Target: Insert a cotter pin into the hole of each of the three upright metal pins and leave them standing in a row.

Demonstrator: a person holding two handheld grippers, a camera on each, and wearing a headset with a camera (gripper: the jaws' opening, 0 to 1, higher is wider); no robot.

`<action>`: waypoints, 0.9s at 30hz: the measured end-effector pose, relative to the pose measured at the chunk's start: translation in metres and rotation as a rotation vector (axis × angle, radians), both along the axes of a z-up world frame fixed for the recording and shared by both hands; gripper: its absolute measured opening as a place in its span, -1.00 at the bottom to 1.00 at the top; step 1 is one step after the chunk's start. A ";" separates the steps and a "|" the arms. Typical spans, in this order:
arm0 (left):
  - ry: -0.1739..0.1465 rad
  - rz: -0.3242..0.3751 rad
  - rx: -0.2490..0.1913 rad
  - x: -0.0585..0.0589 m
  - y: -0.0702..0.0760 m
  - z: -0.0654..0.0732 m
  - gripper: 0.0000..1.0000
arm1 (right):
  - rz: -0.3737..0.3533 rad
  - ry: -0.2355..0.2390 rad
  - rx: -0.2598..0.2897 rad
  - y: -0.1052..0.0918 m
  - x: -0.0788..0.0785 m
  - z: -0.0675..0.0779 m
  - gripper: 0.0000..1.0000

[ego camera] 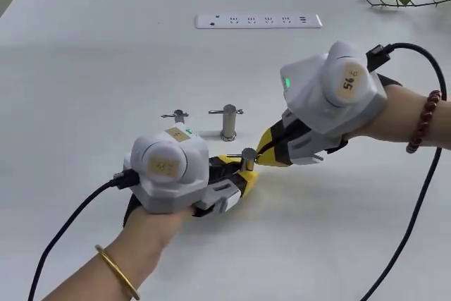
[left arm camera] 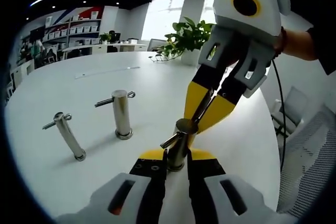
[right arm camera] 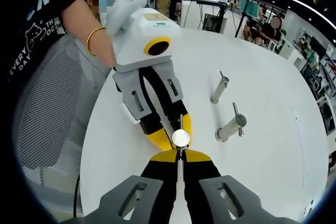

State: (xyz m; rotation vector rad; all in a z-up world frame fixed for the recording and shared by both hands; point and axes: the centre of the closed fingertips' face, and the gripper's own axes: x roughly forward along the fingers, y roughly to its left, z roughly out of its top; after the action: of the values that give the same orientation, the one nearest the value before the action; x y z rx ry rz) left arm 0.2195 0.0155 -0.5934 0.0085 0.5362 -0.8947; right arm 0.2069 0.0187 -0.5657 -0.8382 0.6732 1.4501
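In the left gripper view, the left gripper [left arm camera: 177, 157] rises from the bottom centre. Its jaws are clamped on the shaft of the third metal pin [left arm camera: 179, 139], which stands upright on the white table [left arm camera: 105, 82]. The right gripper [left arm camera: 203, 113] comes down from the upper right, its jaws pressed together on a thin cotter pin [left arm camera: 168, 141]. The long axis of the cotter pin runs crosswise to the upright pin. It goes from the right gripper's tips, just under the pin's head, to a short grey end that sticks out on the lower-left side. So it seems to be through the hole already. In my judgement the coming move is a push along this same line, or letting go. At the left of this view stand the middle metal pin [left arm camera: 122, 115] and the far metal pin [left arm camera: 68, 135], each with a cotter pin across its top, well apart from the grippers.
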 end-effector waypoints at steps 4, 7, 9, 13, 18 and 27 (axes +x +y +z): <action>0.001 0.005 0.002 0.000 0.000 0.000 -0.74 | -0.038 0.022 0.012 0.000 0.001 0.000 -1.00; -0.002 0.013 0.006 0.000 0.000 0.000 -0.74 | -0.046 0.016 0.018 -0.002 0.000 0.001 -0.91; -0.002 0.017 0.005 0.001 0.000 0.000 -0.74 | -0.052 0.021 0.020 -0.004 -0.001 0.002 -0.92; 0.000 0.016 0.006 0.001 -0.001 -0.001 -0.74 | -0.077 0.020 0.032 -0.007 0.002 0.004 -0.97; 0.006 0.019 0.003 0.001 -0.001 -0.001 -0.74 | -0.093 0.041 0.050 -0.005 0.002 0.006 -1.00; 0.013 0.020 0.002 0.000 -0.001 -0.002 -0.73 | -0.081 0.038 0.063 -0.002 0.002 0.006 -1.00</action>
State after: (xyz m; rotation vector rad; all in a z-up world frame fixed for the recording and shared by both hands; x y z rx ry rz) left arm 0.2199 0.0147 -0.5956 -0.0012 0.5478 -0.8749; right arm 0.2084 0.0165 -0.5600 -0.7286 0.6793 1.4094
